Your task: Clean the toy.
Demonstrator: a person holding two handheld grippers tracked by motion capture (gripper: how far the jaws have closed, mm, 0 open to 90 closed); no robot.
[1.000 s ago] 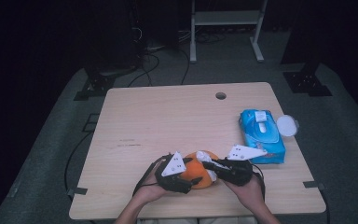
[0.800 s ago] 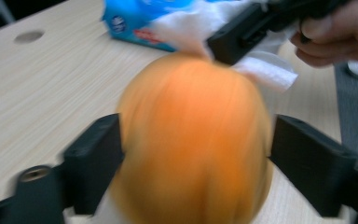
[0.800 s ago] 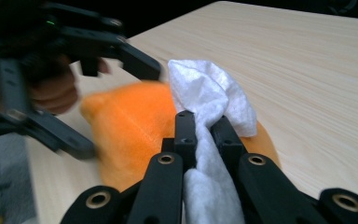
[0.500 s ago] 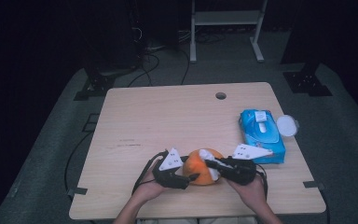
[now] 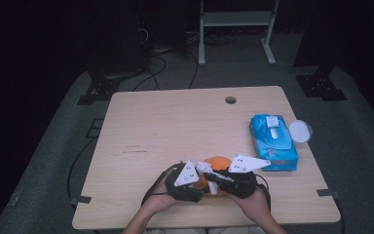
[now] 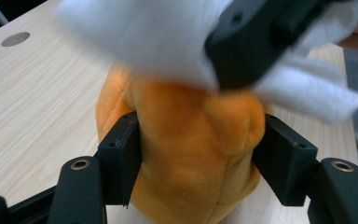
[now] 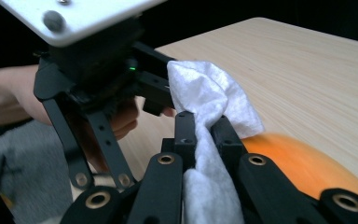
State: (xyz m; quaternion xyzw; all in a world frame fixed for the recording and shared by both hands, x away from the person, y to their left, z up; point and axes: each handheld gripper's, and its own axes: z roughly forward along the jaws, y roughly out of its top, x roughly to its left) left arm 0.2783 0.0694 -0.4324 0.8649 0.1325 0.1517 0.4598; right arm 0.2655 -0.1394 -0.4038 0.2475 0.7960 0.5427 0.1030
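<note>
Already the wiping is under way: near the table's (image 5: 141, 122) front edge, the left gripper (image 6: 200, 154), jaws just closing, clamps the orange plush toy (image 6: 191, 154), while the right gripper (image 7: 203, 135) pinches a white wipe (image 7: 205, 91) over it. Most cleaning probably remains.

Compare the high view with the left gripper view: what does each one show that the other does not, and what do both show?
The high view alone: the blue wipes pack near the table's right edge, a round white lid beside it, and the person's hands holding both tools.

The left gripper view alone: the left hand-held gripper with its pads on both sides of the orange plush toy; its jaws have just been closing.

Both: the toy, the white wipe pinched by the right hand-held gripper, the wooden table and its round hole.
</note>
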